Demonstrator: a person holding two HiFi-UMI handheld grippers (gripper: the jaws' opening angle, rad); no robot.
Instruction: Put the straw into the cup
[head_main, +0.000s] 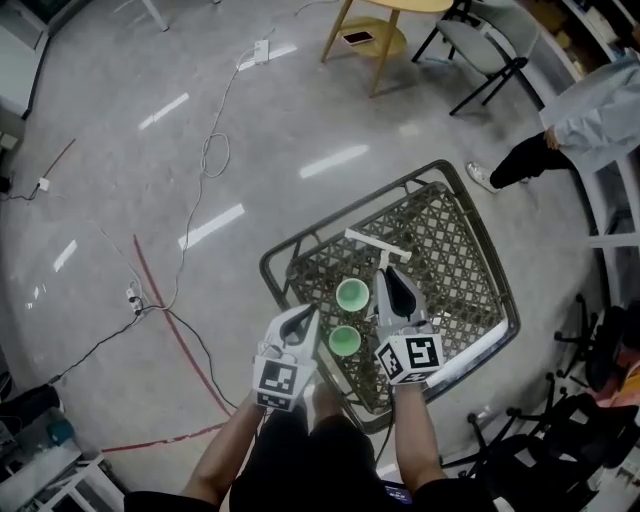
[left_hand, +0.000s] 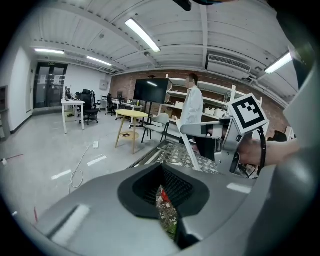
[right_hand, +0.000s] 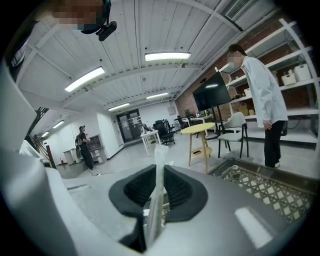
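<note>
The person's two forearms (head_main: 418, 440) are reaching in from the bottom edge of the head view, each carrying a gripper with a black-and-white marker cube. Just beyond them two round light-green plastic cups (head_main: 352, 294) are standing upright, one behind the other and just apart. Their mouths are facing up and showing only green inside. The nearer cup is sitting between the two grippers, and the farther cup is sitting just left of the right gripper's jaws.

Both are resting on a dark metal lattice tabletop (head_main: 455, 235) with a rounded tube rim. It is standing on a glossy grey floor (head_main: 110, 180) crossed by white and red cables (head_main: 205, 150). Farther off, a round yellow wooden table (head_main: 385, 38) and a grey chair (head_main: 490, 40) are standing. A person in a white coat (head_main: 600, 105) is standing off the tabletop's far right corner.

The left gripper (head_main: 303, 322) is holding its jaws a little apart, with only the lattice showing through the gap. The right gripper (head_main: 387, 275) is pinching a white paper-wrapped straw (right_hand: 159, 165) partway along its length. The straw is lying crosswise at the jaw tips, over the lattice just beyond the farther cup and outside both cups.
</note>
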